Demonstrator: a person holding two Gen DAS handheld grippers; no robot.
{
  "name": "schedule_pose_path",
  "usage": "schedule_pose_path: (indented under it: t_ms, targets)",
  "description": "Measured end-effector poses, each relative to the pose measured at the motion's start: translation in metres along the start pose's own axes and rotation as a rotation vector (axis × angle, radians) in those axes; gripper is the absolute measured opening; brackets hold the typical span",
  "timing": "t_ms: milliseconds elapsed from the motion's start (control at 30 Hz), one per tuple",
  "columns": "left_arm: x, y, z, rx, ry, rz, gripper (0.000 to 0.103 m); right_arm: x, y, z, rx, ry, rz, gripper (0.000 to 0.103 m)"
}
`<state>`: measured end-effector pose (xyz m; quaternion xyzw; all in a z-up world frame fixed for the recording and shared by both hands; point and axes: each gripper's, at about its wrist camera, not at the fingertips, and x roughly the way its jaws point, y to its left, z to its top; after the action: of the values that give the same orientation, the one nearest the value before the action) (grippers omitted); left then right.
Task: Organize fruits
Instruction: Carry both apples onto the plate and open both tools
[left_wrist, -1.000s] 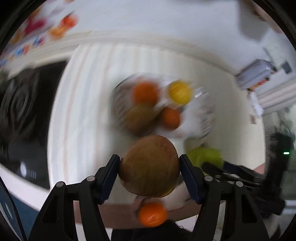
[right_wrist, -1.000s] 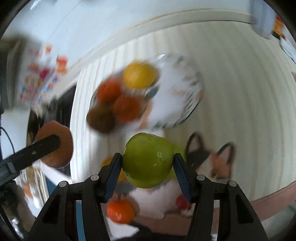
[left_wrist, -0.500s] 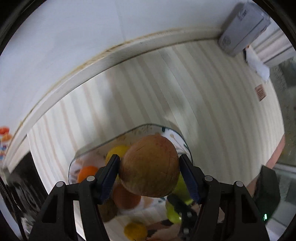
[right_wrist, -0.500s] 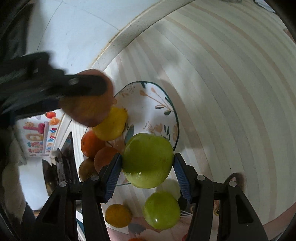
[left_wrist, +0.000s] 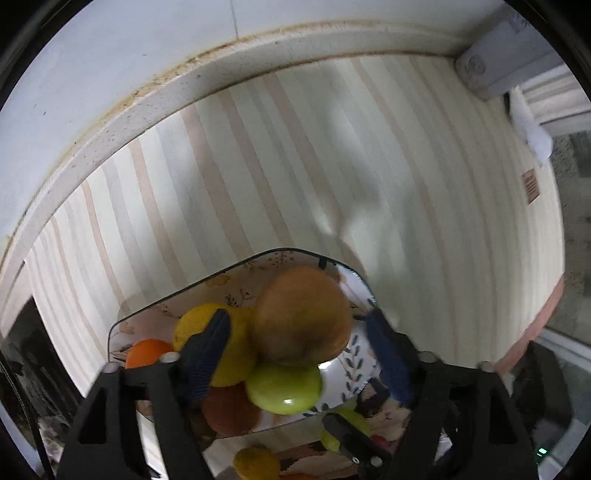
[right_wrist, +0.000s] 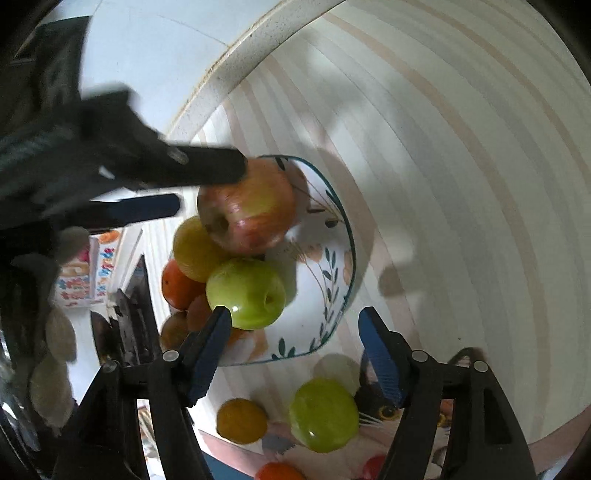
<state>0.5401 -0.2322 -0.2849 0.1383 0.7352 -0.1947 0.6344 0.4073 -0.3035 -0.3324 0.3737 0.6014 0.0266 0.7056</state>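
A floral plate (left_wrist: 347, 373) (right_wrist: 332, 280) on the striped table holds a pile of fruit. My left gripper (left_wrist: 299, 350) is open, and the red-brown apple (left_wrist: 301, 314) (right_wrist: 247, 210) lies between its spread fingers on top of the pile. My right gripper (right_wrist: 295, 347) is open above the plate's near edge, and the green apple (right_wrist: 245, 293) (left_wrist: 284, 387) rests on the plate by its left finger. A yellow fruit (left_wrist: 218, 343) (right_wrist: 194, 251) and oranges (left_wrist: 147, 352) (right_wrist: 177, 282) lie in the plate too.
Off the plate, on a cat-print mat (right_wrist: 384, 406), lie another green apple (right_wrist: 323, 413), a small orange fruit (right_wrist: 242, 421) and a red-orange one (right_wrist: 279, 472). A white wall ledge (left_wrist: 221, 70) borders the table. A white box (left_wrist: 495, 62) stands at the far right corner.
Both grippers came down over the plate and opened. The red-brown apple left the left gripper's grip and the green apple left the right gripper's grip; both now lie on the fruit pile.
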Motion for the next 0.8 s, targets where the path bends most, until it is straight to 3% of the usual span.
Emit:
schedule_pose_path:
  t_ms: [200,367,567,800]
  targets:
    - [-0.022,0.025,-0.031,-0.070,-0.083,-0.022,0.086,-0.017,0.019,-0.004,-0.123,-0.002,-0.173,0.093]
    - [-0.039,0.052,-0.079,-0.172,-0.184,0.024,0.086,-0.030,0.044,-0.013,-0.264,-0.039,-0.346,0.095]
    - [-0.059,0.082,-0.139,-0.271,-0.314,0.091,0.086,-0.048,0.068,-0.031,-0.364,-0.091,-0.423,0.095]
    - [-0.088,0.085,-0.198,-0.327,-0.436,0.132,0.086,-0.082,0.086,-0.060,-0.446,-0.145,-0.450,0.095]
